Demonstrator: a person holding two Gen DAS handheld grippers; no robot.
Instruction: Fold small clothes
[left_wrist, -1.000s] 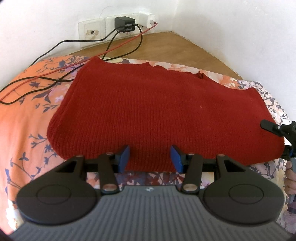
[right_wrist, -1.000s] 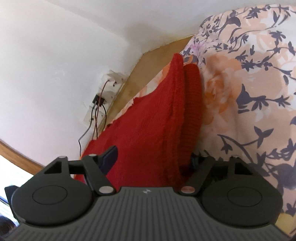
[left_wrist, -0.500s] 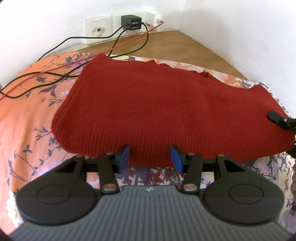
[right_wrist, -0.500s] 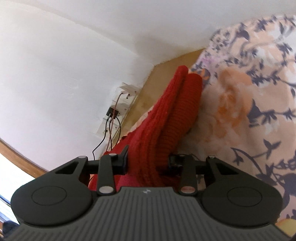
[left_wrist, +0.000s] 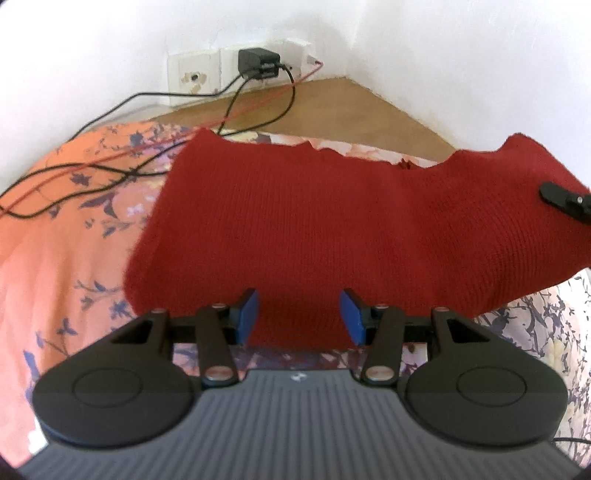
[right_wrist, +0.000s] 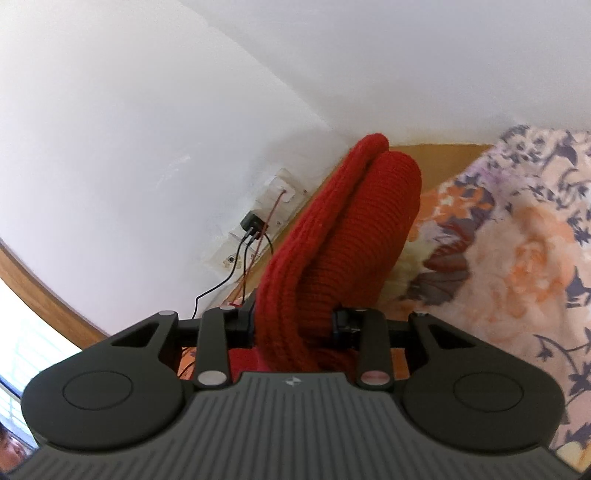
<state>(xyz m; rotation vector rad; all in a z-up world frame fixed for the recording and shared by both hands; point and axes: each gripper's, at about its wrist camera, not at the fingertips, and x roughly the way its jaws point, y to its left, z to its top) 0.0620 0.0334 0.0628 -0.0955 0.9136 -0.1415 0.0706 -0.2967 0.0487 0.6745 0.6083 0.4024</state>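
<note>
You have one red knitted garment (left_wrist: 332, 229) in front of you, spread across a bed covered by a floral sheet (left_wrist: 62, 236) in orange, pale pink and dark blue. Most of the knit lies flat on the sheet; its right end is raised off the bed and bunched. In the right wrist view that end shows as two thick rolled layers (right_wrist: 340, 236) standing up side by side between the fingers.

Your right tool (right_wrist: 293, 325) is clenched on that doubled end, one finger pressing each side of the folds. From the left wrist view only one black fingertip of it shows, lying against the knit at the far right edge.

Your left tool (left_wrist: 298, 315) is released: its two blue pads (left_wrist: 246, 314) stand well apart at the garment's near hem, with the knit showing between them. You cannot tell from these views whether the pads touch the cloth.

Beyond the garment there is a strip of wooden surface (left_wrist: 332, 107) in the corner of two white walls. On the wall sits a row of white socket plates (left_wrist: 207, 70) with one black charger (left_wrist: 256, 64) plugged in. Two black cables (left_wrist: 92, 170) and one red wire (left_wrist: 258, 107) trail from there across the left part of the sheet.
</note>
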